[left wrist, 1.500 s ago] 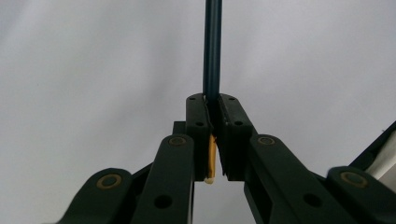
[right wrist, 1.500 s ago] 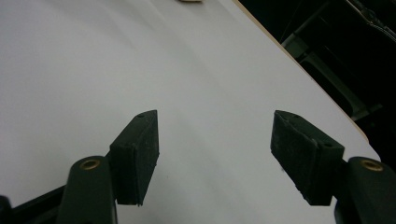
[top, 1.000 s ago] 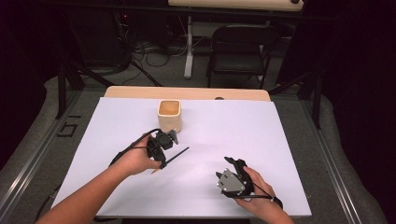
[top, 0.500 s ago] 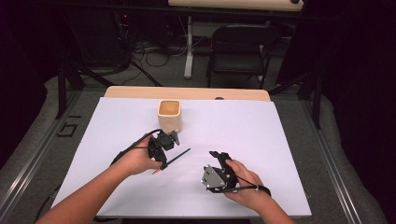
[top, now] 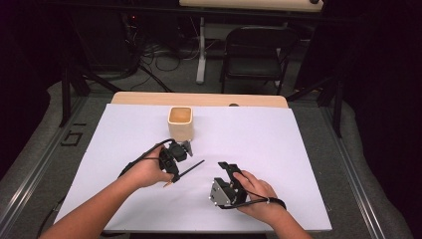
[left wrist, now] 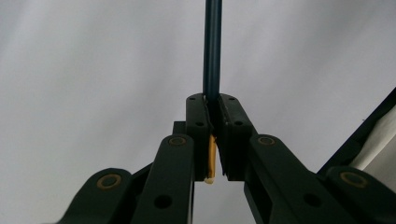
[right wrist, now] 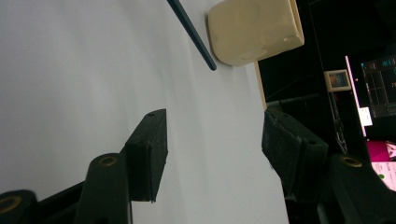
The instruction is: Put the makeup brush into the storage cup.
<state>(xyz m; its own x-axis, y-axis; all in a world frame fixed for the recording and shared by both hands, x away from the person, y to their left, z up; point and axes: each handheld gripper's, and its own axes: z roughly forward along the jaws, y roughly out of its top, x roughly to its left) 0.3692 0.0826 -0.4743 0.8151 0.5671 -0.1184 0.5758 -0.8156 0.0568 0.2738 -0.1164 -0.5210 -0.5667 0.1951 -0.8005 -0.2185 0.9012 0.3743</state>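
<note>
A dark blue pencil (top: 191, 168) with a tan sharpened tip is clamped in my left gripper (top: 175, 176), which hovers just over the white table left of centre. In the left gripper view the jaws are shut on the pencil's shaft (left wrist: 212, 51), with the tan tip behind the pads. My right gripper (top: 230, 170) stands open with nothing between its jaws, a little to the right of the pencil's free end. The right gripper view has the open gripper (right wrist: 215, 130) aimed past the pencil (right wrist: 191, 32) toward a beige square cup (right wrist: 254, 28). That cup (top: 180, 123) stands upright behind the left gripper.
A white sheet (top: 278, 144) covers the table, with a wooden strip (top: 199, 98) along its far edge. A black chair (top: 256, 55) and cables lie on the floor beyond. Screens (right wrist: 378, 79) glow off the table's side in the right gripper view.
My right gripper has slid left across the table toward the pencil's free end. The left gripper and the pencil have kept still.
</note>
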